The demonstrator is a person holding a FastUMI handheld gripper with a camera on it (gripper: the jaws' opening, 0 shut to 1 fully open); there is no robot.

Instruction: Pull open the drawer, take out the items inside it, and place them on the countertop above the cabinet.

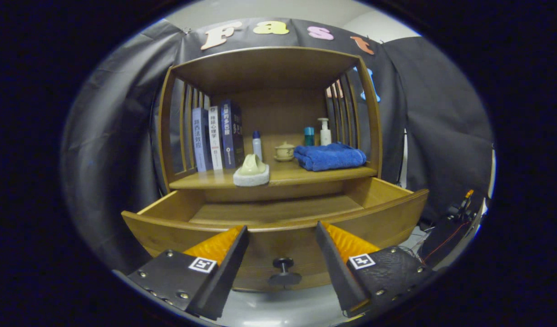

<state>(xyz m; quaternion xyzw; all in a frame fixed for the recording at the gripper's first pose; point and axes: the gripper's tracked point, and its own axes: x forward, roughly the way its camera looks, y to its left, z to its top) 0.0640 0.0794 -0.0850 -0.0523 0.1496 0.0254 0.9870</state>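
Below the wooden cabinet's [271, 68] worktop [301, 175], the drawer [169, 229] stands pulled well out, its visible floor bare wood; the near strip behind the front panel is hidden, so anything lying there cannot be told. On the worktop, from left to right, stand three upright books [216, 138], then a pale soap-like piece on a white holder [251, 170] at the front edge, a small bottle [257, 144] behind it, a lidded ceramic cup [284, 151], a folded blue towel [329, 157], and two more bottles [317, 133] at the back. The gripper [282, 254] hovers just in front of the drawer, fingers spread wide and holding nothing, with the dark round knob [283, 271] between them and untouched. By my judgement the drawer looks emptied, or nearly so. To do this step well, rise over the front panel, check the hidden near strip, and set anything found in the free gap on the worktop, clear of the edge.
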